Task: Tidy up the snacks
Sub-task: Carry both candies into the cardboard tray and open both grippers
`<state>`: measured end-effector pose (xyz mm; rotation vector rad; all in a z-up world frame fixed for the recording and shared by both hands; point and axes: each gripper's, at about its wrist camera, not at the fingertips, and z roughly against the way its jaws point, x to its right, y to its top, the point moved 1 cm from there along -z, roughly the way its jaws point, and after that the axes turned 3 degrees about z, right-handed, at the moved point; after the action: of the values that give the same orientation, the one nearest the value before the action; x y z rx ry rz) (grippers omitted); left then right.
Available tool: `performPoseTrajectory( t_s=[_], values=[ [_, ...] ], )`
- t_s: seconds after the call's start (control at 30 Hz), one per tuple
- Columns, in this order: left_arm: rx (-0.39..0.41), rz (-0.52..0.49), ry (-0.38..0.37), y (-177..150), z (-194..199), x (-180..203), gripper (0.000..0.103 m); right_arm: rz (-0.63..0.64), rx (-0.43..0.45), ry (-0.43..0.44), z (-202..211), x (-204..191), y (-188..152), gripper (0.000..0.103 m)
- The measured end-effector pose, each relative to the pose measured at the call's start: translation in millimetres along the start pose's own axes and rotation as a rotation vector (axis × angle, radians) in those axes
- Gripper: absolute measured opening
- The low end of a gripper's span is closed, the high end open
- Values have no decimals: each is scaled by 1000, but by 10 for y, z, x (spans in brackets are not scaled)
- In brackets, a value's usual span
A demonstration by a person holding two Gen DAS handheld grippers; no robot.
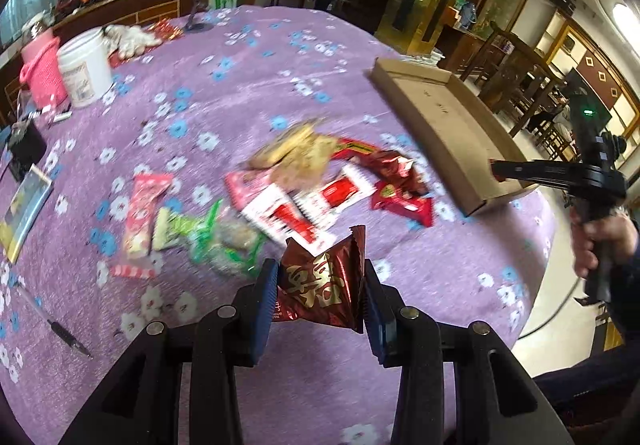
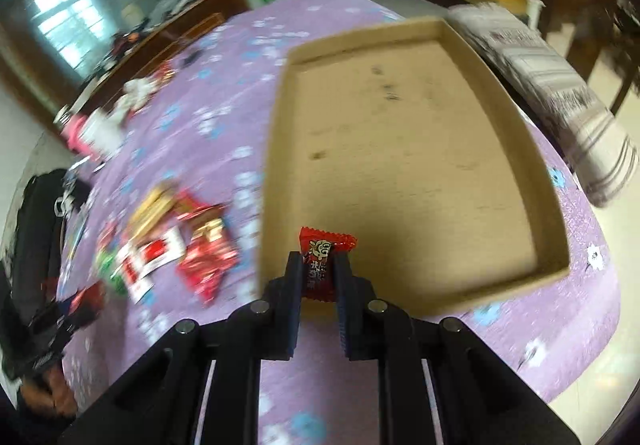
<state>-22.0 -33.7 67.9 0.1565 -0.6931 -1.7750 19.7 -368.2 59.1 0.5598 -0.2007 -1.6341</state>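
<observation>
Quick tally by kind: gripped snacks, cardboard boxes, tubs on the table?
Gripped snacks: 2, a dark red foil packet in the left gripper and a small red candy wrapper in the right gripper
Shallow brown cardboard box: 1
Tubs: 2, a pink tub and a white plastic tub
Total: 5

Glossy foil packet, matt cardboard box, soft purple cloth.

The left gripper is matte black plastic, with ribbed dark-blue pads on both fingers and round silver pivot pins along its angular linkage arms. The right gripper matches it, black with the same silver pins. Beside the cardboard box, a bare-skinned right hand shows a dark blue sleeve.
</observation>
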Motion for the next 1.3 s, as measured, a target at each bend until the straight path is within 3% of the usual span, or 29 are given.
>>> performPoseTrajectory(
  t_s=[0.33,0.47,0.7,0.9,1.13,1.3],
  values=[
    [15,-7,-13,205,-58,395,41,46,-106,75,-11,20,-309,15],
    [18,-34,-31,332,-110,600,41,36,-104,122,112,82,-303,15],
    [25,-113,-71,707,-241,1051,41,32,-19,156,479,215,207,15],
    [45,-163,-100,1152,-447,1461,41,14,7,180,561,291,602,15],
    [16,-152,-108,1594,-986,1719,41,-36,1,194,313,410,1005,15],
    [-20,-127,-56,1846,-1501,1768,41,-85,-31,195,-63,579,1279,15]
  ],
)
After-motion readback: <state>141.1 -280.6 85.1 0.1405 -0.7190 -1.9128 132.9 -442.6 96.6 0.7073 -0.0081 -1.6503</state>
